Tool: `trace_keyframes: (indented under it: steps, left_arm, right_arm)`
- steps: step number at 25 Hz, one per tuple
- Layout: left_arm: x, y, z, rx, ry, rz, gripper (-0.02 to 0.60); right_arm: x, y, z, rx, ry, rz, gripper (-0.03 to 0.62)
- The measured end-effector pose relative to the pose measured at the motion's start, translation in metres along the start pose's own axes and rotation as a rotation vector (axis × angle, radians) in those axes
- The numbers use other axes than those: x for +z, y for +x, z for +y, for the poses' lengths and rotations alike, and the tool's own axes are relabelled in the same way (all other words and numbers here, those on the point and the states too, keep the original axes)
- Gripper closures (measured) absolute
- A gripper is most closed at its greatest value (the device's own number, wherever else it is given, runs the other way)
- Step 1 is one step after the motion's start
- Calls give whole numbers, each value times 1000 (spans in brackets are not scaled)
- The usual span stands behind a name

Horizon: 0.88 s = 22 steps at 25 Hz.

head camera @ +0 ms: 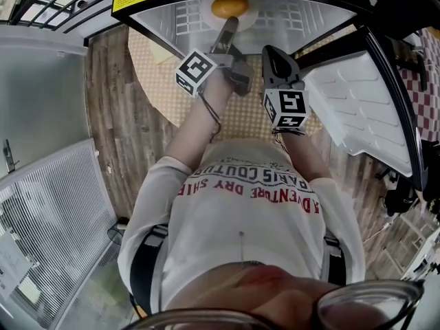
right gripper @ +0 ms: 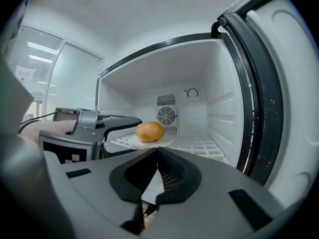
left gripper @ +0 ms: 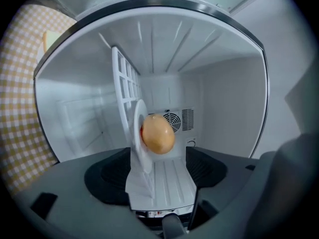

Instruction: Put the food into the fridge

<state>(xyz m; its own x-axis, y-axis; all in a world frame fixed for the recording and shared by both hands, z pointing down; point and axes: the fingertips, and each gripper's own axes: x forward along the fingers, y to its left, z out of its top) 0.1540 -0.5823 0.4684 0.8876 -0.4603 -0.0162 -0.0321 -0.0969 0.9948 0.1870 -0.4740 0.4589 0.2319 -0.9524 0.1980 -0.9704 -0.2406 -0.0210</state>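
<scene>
Inside the fridge [right gripper: 219, 113], the food [right gripper: 150, 131] sits on a white plate [right gripper: 167, 141] on the rack shelf [right gripper: 204, 146]. The left gripper [left gripper: 157, 176] has its fingers wide apart. The plate's edge is in the gap, but nothing squeezes it. The right gripper [right gripper: 157, 153] hangs just outside the opening with its fingers together and nothing in them.

What could go wrong? The left fingers are right by the plate. If they come out crooked, one could catch the rim and drag the plate off the shelf. A bump could also make the round food roll away. The door [head camera: 357, 108] is wide open, so shutting it too soon could hit a gripper.

The left gripper view is tipped on its side, so the plate looks like a thin upright line. The right gripper view shows it lying flat, with the left gripper beside it. Only the head view shows both grippers and the open door from above.
</scene>
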Motion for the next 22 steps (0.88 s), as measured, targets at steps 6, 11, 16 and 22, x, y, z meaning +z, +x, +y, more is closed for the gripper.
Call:
trace_keyframes:
  steps: [6,11,16,22]
  left_arm:
    - [-10,-13,11,44,31,59,241]
    - [-24,-32,2,60,223,137,269]
    - [-24,-59,-4,131,470,147,543]
    - [-26,-79,-36,81,814,125,555]
  right_arm:
    - [2,-10,1,-4,-3,-7,571]
    - [4,-19,3,-8,-3,-21,572]
    - [9,-29,9,0,-3,-36,572]
    - [16,-41,16,10,-12,-69,572]
